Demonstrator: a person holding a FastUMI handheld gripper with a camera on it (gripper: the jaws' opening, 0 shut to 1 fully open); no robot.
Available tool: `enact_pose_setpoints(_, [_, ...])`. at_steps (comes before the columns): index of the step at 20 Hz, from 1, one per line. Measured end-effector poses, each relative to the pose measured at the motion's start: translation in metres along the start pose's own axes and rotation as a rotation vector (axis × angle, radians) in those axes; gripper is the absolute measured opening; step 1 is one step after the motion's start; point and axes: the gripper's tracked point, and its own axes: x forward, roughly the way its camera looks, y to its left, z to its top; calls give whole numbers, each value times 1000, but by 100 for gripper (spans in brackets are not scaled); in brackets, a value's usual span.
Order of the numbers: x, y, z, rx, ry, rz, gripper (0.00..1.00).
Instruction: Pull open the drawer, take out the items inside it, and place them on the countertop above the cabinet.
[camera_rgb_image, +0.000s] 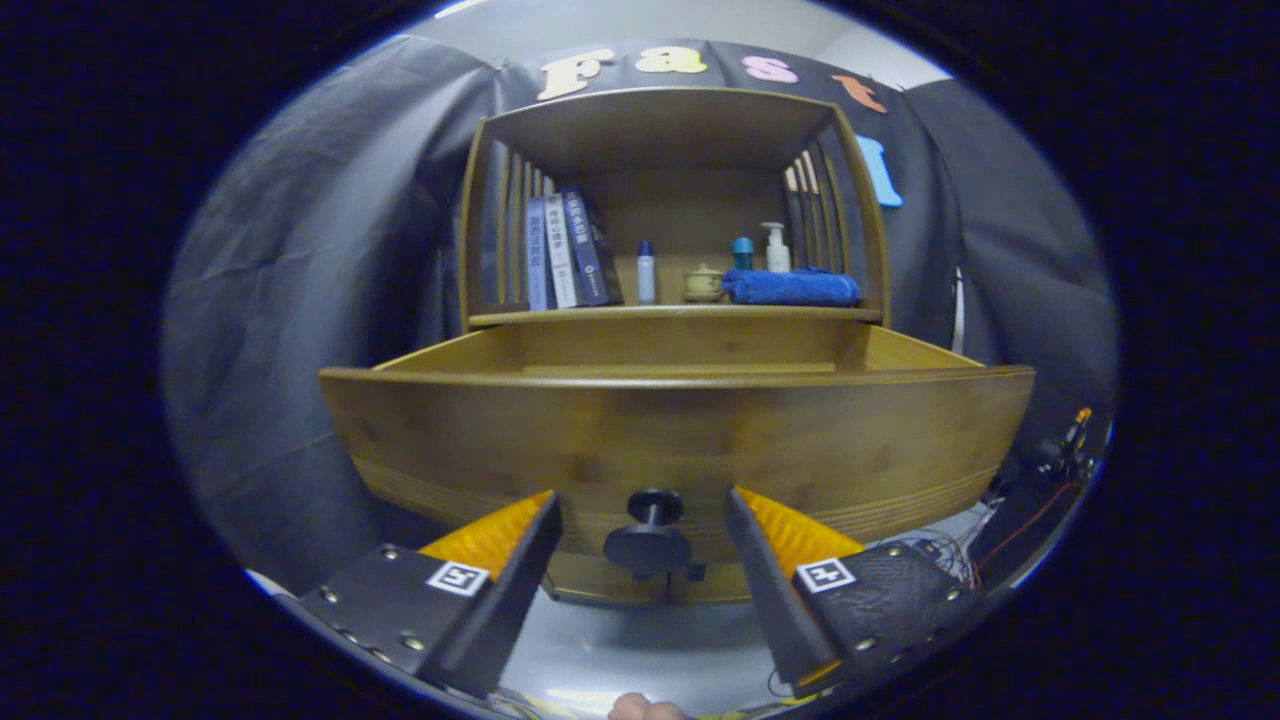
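The wooden drawer (680, 430) stands pulled out of the cabinet, its front panel close ahead of me. Its dark round knob (650, 540) sits between my fingers, with a gap on each side. My gripper (643, 495) is open and touches nothing. Over the front panel I see the drawer's side walls and far inner wall; whatever lies on its floor is hidden. Beyond the drawer is the countertop (670, 313) under a wooden shelf frame.
On the countertop stand books (565, 250) at the left, a small bottle (646, 272), a lidded jar (703, 284), a pump bottle (776, 248) and a folded blue towel (790, 288). Loose wires (1060, 450) lie low at the right. A fingertip of the person's hand (645, 710) shows below.
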Motion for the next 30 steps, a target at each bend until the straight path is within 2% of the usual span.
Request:
enact_pose_setpoints(1, [-3, -5, 11, 35, -1, -14, 100])
enact_pose_setpoints(6, [-10, -35, 71, 112, 5, -117, 100])
enact_pose_setpoints(8, [-8, -44, 103, 97, -15, -158, 100])
enact_pose_setpoints(12, [19, -35, 146, -5, 6, -153, 100])
enact_pose_setpoints(14, [44, -25, 141, -76, 104, -135, 100])
enact_pose_setpoints(16, [73, -8, 128, -90, 218, -99, 100])
enact_pose_setpoints(18, [101, 11, 100, -56, 366, -49, 99])
enact_pose_setpoints(20, [121, 16, 71, -19, 530, -40, 96])
enact_pose_setpoints(23, [140, 6, 21, -11, 707, -114, 82])
enact_pose_setpoints(24, [144, 2, 7, 4, 748, -122, 82])
enact_pose_setpoints(26, [149, 5, 12, 51, 747, -92, 51])
enact_pose_setpoints(27, [160, 12, 6, 76, 746, -51, 46])
enact_pose_setpoints(28, [153, 15, 20, 116, 751, -37, 36])
enact_pose_setpoints(30, [153, 16, 15, 156, 732, -4, 15])
